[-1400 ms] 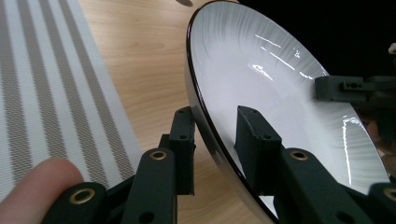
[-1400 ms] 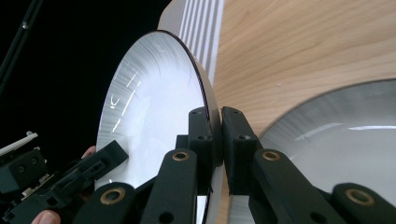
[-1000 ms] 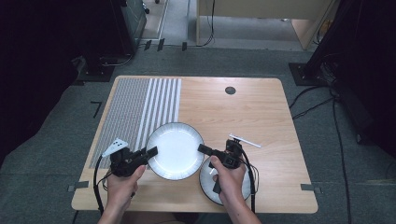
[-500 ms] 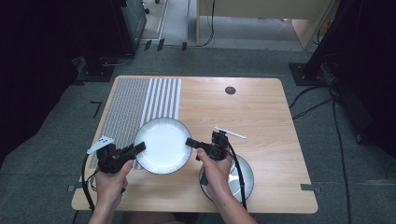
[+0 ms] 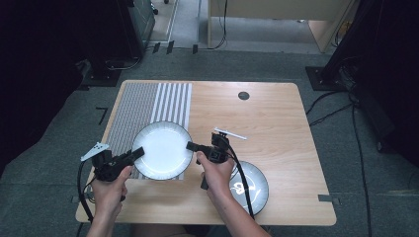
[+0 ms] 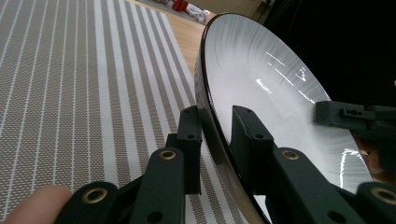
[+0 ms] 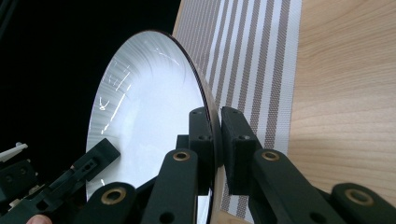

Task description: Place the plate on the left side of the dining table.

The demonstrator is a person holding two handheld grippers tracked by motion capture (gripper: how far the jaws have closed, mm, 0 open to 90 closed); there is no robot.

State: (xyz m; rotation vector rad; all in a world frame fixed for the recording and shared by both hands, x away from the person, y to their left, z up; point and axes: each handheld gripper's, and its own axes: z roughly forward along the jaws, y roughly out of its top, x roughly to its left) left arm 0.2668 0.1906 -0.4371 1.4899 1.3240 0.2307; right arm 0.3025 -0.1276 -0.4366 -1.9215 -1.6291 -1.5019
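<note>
Both grippers, left [image 5: 138,152] and right [image 5: 190,146], clamp their jaws on opposite rims of the white plate [image 5: 163,148], carrying it over the striped mat [image 5: 148,101]; next, I judge, lower it level and release

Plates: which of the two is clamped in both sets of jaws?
The larger white plate over the striped placemat: the left gripper and right gripper grip opposite rims. The smaller plate lies untouched by the table's near edge.

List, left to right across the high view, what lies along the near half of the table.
Left tongs → white dark-rimmed round plate, gripped at both edges → right tongs → grey patterned round plate lying on the wooden table.
</note>
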